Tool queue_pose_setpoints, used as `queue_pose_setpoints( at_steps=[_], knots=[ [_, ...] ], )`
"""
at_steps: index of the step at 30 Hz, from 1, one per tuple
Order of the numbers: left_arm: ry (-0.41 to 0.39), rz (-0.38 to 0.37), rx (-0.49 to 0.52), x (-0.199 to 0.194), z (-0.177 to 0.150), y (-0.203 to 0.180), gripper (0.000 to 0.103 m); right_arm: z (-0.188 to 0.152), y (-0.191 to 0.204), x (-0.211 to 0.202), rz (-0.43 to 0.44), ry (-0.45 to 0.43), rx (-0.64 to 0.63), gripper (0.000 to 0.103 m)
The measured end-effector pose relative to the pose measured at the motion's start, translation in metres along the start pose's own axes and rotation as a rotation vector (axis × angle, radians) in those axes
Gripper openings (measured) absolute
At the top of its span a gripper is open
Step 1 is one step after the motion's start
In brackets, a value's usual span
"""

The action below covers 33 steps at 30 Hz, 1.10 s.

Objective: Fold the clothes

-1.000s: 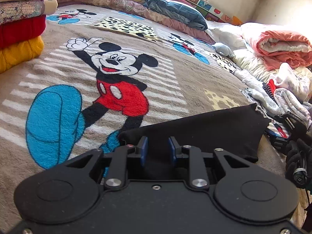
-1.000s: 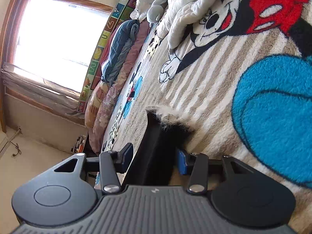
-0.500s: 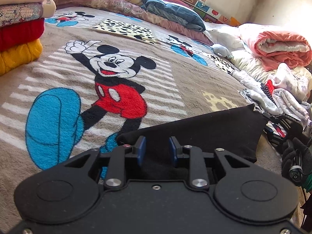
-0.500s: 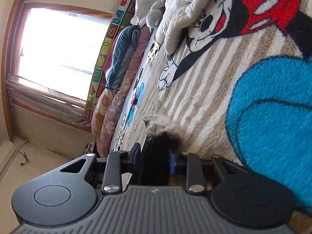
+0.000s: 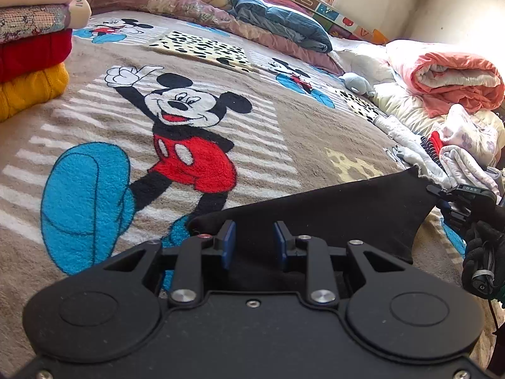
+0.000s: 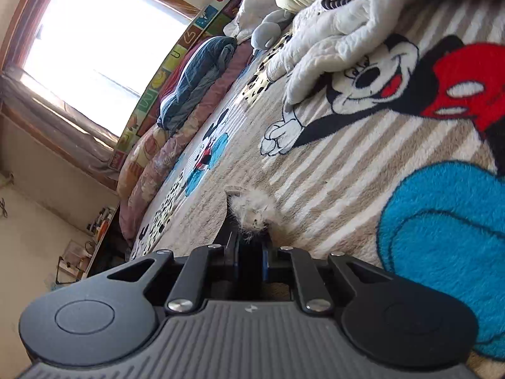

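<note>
Black garment [image 5: 331,208] spread on bed [image 5: 300,120], unfolded.
Right hand-held gripper [image 6: 249,260] pinching its corner; left hand-held gripper [image 5: 254,244] spread over garment; folding left.

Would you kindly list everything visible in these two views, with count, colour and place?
black garment: one, black with a white fuzzy edge, spread on the near blanket
blanket: one, tan with cartoon mouse prints, covering the bed
folded stack: one pile, mustard, red, patterned and beige layers, far left
rolled quilt: one, coral and white, far right
unfolded clothes: a heap, white and pale grey, right edge
blue bedding: one bundle, along the headboard side
grey plush toy: one, beside the white bedding
window: one, bright, wood frame
left tongs: open, over the garment
right tongs: shut on the garment's edge
gloved hand: one, black, right edge
</note>
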State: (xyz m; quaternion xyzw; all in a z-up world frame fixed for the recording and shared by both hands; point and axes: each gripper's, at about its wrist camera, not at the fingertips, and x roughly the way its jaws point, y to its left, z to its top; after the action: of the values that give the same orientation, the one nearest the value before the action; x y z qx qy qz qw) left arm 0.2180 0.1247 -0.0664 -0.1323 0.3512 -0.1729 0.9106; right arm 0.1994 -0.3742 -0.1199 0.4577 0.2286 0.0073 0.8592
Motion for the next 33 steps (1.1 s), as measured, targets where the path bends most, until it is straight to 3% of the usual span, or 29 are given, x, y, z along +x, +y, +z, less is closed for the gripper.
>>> queue_pose_setpoints(
  at_steps=[8,12,15,20,27,31,33],
  knots=[
    [-0.056,-0.081,-0.06,-0.016,0.006,0.005,0.03,0.014,0.049,-0.02,-0.055,-0.012,-0.199,0.015],
    [-0.085,-0.121,-0.089,-0.023,0.009,0.007,0.04,0.009,0.093,-0.04,-0.009,-0.053,-0.34,0.014],
    [-0.106,-0.152,-0.113,-0.029,0.011,0.009,0.041,0.0,0.129,-0.055,0.043,-0.075,-0.413,0.014],
    [-0.156,-0.227,-0.206,-0.043,0.015,0.022,0.041,-0.029,0.192,-0.066,0.12,-0.071,-0.54,0.014],
    [-0.171,-0.333,-0.237,-0.057,0.016,0.026,0.049,-0.094,0.268,-0.06,0.195,0.002,-0.795,0.014],
    [-0.173,-0.261,-0.146,-0.05,0.011,-0.004,0.048,-0.106,0.283,-0.063,0.206,0.016,-0.836,0.014],
    [-0.176,-0.22,-0.085,-0.039,0.004,-0.031,0.037,-0.098,0.282,-0.065,0.198,0.001,-0.817,0.014]
  ],
)
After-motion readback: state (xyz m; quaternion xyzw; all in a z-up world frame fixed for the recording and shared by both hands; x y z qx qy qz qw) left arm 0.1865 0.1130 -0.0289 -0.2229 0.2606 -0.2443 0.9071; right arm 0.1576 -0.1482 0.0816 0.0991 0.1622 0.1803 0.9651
